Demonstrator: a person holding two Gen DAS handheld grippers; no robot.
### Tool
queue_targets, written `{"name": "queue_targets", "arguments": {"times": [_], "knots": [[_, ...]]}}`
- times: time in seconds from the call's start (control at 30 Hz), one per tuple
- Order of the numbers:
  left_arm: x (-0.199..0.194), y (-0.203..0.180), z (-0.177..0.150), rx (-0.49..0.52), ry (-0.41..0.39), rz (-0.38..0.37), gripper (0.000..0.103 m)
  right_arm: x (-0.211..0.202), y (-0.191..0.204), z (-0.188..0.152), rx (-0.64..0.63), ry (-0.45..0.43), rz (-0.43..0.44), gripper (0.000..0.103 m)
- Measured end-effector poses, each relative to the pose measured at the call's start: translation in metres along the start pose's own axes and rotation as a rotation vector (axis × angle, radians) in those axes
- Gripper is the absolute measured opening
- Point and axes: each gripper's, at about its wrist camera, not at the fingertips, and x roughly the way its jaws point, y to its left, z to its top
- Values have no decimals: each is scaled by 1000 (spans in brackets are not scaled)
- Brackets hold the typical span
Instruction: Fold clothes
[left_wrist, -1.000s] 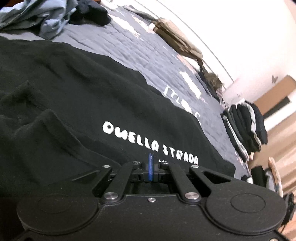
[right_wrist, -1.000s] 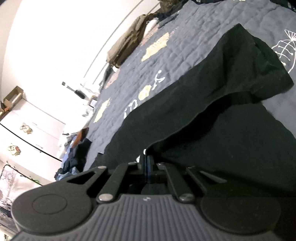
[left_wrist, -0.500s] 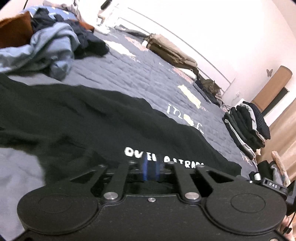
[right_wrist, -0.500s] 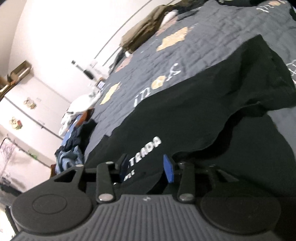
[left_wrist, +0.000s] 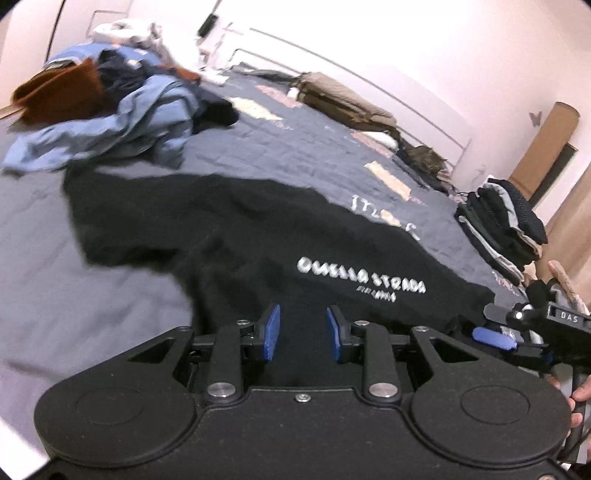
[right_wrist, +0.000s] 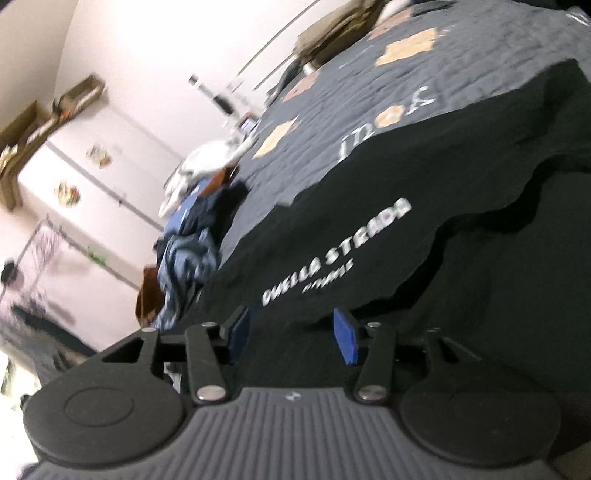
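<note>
Both tongs, left (left_wrist: 302, 338) and right (right_wrist: 291, 338), gape empty over the half-folded black shirt (left_wrist: 258, 240); folded stack (left_wrist: 506, 225) at three o'clock, loose pile (left_wrist: 122, 107) at ten.

The black T-shirt (left_wrist: 258, 236) is soft matt cloth with flat white printed lettering, and it lies on a bed (left_wrist: 303, 155) whose grey cover is quilted cloth, stitched into a ridged, slightly rough surface. The left gripper (left_wrist: 302, 332) has a smooth matt black plastic body with bright metal screw heads, and its fingers (left_wrist: 271, 332) carry dull blue pads. The right gripper (right_wrist: 293, 338) shows a ribbed grey plastic housing.
</note>
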Motion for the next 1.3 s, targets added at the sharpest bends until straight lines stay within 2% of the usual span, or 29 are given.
{"name": "queue_targets", "arguments": {"times": [0.13, 0.2, 0.33, 0.5, 0.73, 0.9, 1.2, 1.3], "knots": [[-17, 12, -12, -20, 7, 7, 29, 1, 18, -18, -47, 17, -4, 50], [-25, 19, -17, -41, 1, 13, 33, 0, 23, -29, -42, 24, -8, 52], [-37, 31, -21, -51, -4, 28, 35, 4, 42, -50, -88, 57, 6, 66], [-46, 37, -30, 23, 3, 59, 32, 9, 63, -71, -108, 83, 38, 76], [-48, 41, -42, 116, 25, 64, 32, 21, 81, -103, -146, 131, 21, 90], [-48, 37, -46, 165, 31, 30, 33, 25, 94, -122, -202, 155, 7, 93], [-28, 36, -49, 175, 79, 28, 36, 26, 91, -140, -189, 195, -7, 95], [-21, 39, -50, 165, 96, 23, 36, 28, 84, -137, -157, 180, -15, 95]]}}
